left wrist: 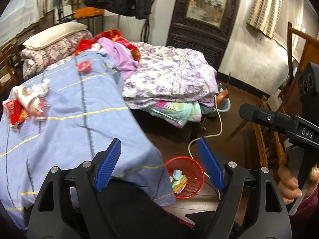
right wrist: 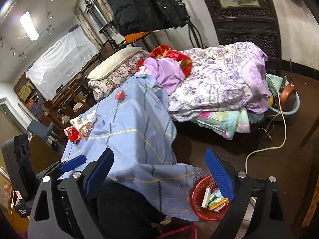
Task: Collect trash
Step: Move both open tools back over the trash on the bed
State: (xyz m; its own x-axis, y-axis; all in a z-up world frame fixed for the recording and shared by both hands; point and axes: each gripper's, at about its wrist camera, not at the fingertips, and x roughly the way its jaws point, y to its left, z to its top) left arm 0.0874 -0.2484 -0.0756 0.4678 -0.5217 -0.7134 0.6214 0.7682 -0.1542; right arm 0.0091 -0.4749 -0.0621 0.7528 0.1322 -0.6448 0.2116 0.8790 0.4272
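My left gripper (left wrist: 160, 162) hangs open over the corner of a table draped in a blue cloth (left wrist: 79, 119), with nothing between its blue pads. On the floor just below stands a red mesh basket (left wrist: 196, 171) holding several packets (left wrist: 178, 181). Red wrappers (left wrist: 19, 111), crumpled white tissue (left wrist: 35, 91) and a small red round item (left wrist: 84, 67) lie far up the cloth. My right gripper (right wrist: 159, 167) is also open and empty, above the same basket (right wrist: 197, 197). The wrappers (right wrist: 74, 133), tissue (right wrist: 85, 119) and red item (right wrist: 120, 95) lie well beyond it.
A bed piled with a purple floral quilt (left wrist: 169, 75) fills the middle. A white cable (right wrist: 265, 149) trails over the dark floor. A wooden chair (left wrist: 267, 139) stands at the right, a basin with a pan (right wrist: 287, 101) by the bed's end, and a black jacket (right wrist: 143, 4) hangs above.
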